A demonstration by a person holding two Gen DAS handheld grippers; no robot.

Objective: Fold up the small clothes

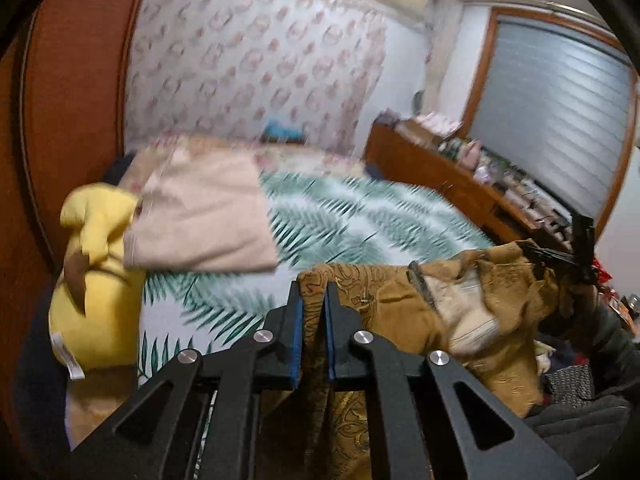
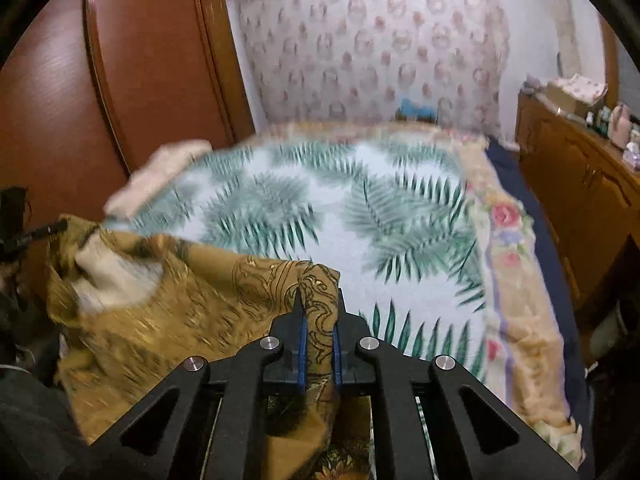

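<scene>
Left gripper (image 1: pixel 314 292): its blue-padded fingers (image 1: pixel 297 320) are pressed together on a fold of the garment (image 1: pixel 400 304); cloth fills the slot between them and hangs down behind the tips.
Right gripper (image 2: pixel 318 300): clamped on another edge of the garment (image 2: pixel 192 300), a bunched, patterned corner sticking up between the pads (image 2: pixel 303 344).
Garment: mustard-gold cloth with a dark swirling print and a pale lining patch near its middle; it is held up off the bed, stretched between the two grippers and sagging in folds.
Other gripper seen from the left wrist: the right gripper (image 1: pixel 560 258) shows at the far right end of the garment, dark and partly hidden by cloth.
Other gripper seen from the right wrist: the left gripper (image 2: pixel 60 225) shows at the far left edge, at the garment's other end.
Bed (image 1: pixel 360 216): covered by a white sheet with green fern leaves (image 2: pixel 360 216), with a floral border along the right side.
Folded cloth (image 1: pixel 200 216): beige, lying flat on the sheet at the bed's left side, well apart from the garment.
Plush toy (image 1: pixel 96 288): yellow, at the bed's left edge, touching the folded cloth.
Dresser (image 2: pixel 580 184): wooden, right of the bed, small items on top.
Sharpness: both views are blurred.
</scene>
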